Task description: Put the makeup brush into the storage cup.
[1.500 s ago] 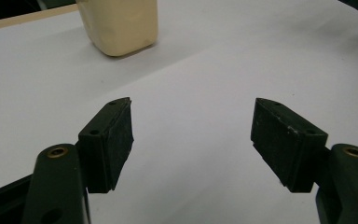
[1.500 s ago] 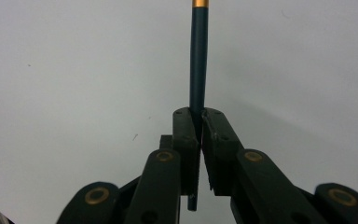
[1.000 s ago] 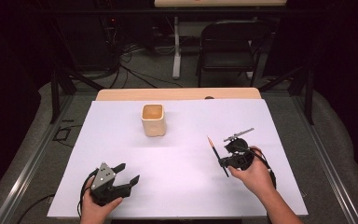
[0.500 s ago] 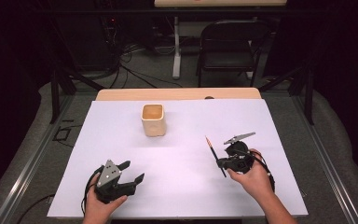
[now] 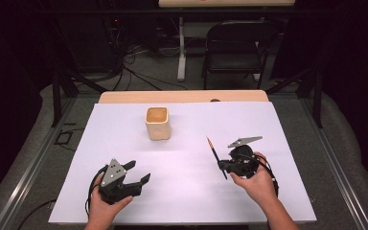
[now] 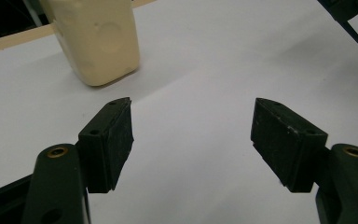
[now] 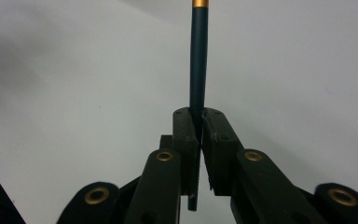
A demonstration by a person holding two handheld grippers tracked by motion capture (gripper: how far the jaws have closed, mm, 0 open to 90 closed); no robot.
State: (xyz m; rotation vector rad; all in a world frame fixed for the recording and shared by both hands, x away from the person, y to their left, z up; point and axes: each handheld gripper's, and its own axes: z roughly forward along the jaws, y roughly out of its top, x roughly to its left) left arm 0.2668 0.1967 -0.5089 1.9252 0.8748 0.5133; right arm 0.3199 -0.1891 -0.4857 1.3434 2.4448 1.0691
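High view: the right gripper grips a dark pencil mid-shaft, its orange-banded end rising past the fingers toward the cream cup on the desk. The left gripper sits empty, fingers spread.
Left gripper view: fingers wide apart with bare desk between; the cup stands beyond the left finger.
Right gripper view: fingers clamped on the pencil.
Step advice: likely carrying the pencil to the cup; keep it steep and centred over the mouth before releasing.
Unclear: the cup's inside and the pencil's top are cut off.
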